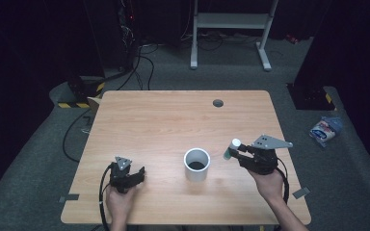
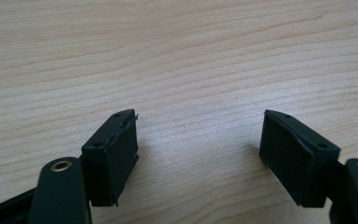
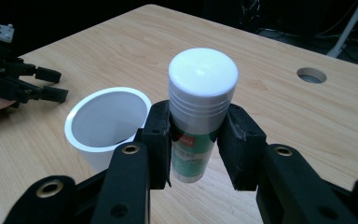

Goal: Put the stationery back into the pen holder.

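1. Your right fingers [image 3: 158, 140] are clamped on a glue stick [image 3: 200, 112], one pad on each side of its green-labelled body, with the white cap standing clear above them.
2. Seen from the high view, your right gripper [image 1: 235, 153] holds the glue stick [image 1: 232, 148] above the bench [image 1: 173, 120], just right of the white cup [image 1: 196, 164] and near the bench's right edge.
3. In the right gripper view the white cup [image 3: 107, 126] sits just left of the stick, upright, its mouth open.
4. Your left fingers [image 2: 114, 154] stand wide apart with bare wood between them, holding nothing.
5. Your left gripper [image 1: 134, 176] rests low at the near left of the bench, well apart from the cup.
6. A round hole [image 1: 218, 103] marks the bench's far side.
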A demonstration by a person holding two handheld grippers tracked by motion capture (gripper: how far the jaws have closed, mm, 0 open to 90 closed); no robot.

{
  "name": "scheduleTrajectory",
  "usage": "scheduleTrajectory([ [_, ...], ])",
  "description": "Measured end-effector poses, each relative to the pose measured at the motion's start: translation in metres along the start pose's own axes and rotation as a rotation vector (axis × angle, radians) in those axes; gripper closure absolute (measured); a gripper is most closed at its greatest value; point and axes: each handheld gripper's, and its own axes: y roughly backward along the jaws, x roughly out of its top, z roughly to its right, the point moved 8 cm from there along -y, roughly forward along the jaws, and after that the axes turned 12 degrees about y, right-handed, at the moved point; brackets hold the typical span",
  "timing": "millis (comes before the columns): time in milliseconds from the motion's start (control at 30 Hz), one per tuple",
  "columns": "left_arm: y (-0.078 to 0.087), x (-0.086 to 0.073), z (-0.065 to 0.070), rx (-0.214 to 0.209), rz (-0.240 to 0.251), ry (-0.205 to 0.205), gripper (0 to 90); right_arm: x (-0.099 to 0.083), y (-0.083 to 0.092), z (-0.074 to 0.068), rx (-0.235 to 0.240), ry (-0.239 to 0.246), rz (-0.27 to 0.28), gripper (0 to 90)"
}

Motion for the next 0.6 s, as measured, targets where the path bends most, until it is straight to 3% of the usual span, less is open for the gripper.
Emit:
scheduleTrajectory([
  [600, 0.0, 0.0, 0.0, 0.0, 0.0, 0.0, 27.7, 0.029, -0.009, -0.018, 0.072, 0.051, 0.016, 65.1],
])
